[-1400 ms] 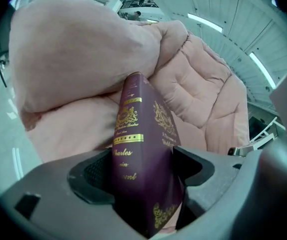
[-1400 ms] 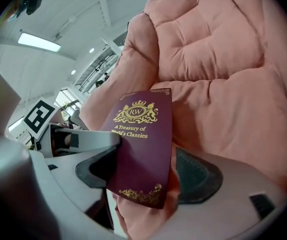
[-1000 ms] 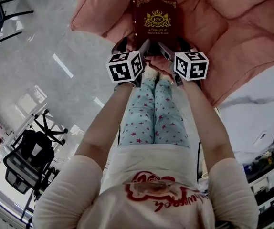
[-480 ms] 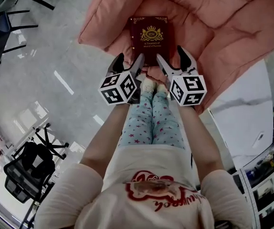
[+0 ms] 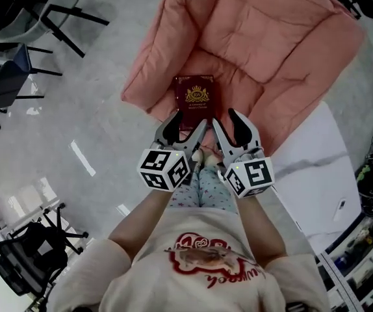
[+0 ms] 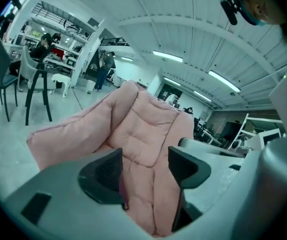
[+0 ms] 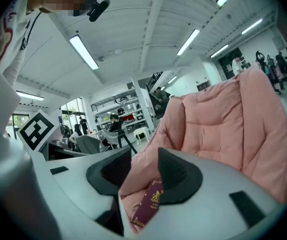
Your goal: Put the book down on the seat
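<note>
Your left gripper hangs empty, jaws wide though they have just been closing a little. At twelve o'clock from it the book lies flat, cover up, on the front of the pink seat. It looks a stiff, fairly heavy hardback on soft padding; I'd take it by its near edge. Your right gripper, empty too, has just been narrowing to about half. Its view shows the book beyond the jaws; the left gripper view shows mostly cushion.

Open floor between seat and chairs
</note>
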Motion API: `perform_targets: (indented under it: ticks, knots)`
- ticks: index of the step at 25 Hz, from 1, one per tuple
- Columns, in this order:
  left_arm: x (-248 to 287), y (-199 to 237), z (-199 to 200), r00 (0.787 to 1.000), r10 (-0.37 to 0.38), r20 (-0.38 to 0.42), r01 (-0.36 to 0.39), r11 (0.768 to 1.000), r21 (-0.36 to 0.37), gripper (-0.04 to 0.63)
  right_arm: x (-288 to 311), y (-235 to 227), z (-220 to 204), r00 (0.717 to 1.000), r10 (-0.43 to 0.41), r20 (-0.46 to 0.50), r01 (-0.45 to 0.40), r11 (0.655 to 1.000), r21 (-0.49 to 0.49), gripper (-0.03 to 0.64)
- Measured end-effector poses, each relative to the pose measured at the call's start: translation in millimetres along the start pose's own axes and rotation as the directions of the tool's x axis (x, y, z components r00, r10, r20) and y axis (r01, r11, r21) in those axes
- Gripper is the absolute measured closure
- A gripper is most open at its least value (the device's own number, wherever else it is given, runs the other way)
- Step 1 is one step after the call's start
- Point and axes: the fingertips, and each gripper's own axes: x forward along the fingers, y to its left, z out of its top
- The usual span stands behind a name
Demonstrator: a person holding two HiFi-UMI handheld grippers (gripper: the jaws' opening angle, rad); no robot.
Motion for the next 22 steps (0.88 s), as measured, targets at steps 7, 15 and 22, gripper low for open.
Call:
perform_targets:
  ticks: [7, 15, 22]
  knots:
    - [-33.9, -65.5, 57.1, 0.990, -0.125, 0.070, 0.119, 0.989, 0.089, 0.419, -25.9, 40.4, 77.0, 0.992, 0.065, 0.107, -0.058, 0.996, -0.069, 0.554]
    - [-66.7, -135.2, 104.9, 0.963, -0.237, 0.126, 0.210, 0.957, 0.198, 0.549, -69.5, 61.6, 145.6, 0.972, 0.117, 0.202, -0.094, 0.988, -0.119, 0.595]
    - [-93.0, -167.2, 107.1, 0.949, -0.276, 0.154, 0.243, 0.949, 0.200, 0.591, -108.7, 85.8, 168.8, 0.950, 0.177, 0.255, -0.132, 0.974, -0.186, 0.615]
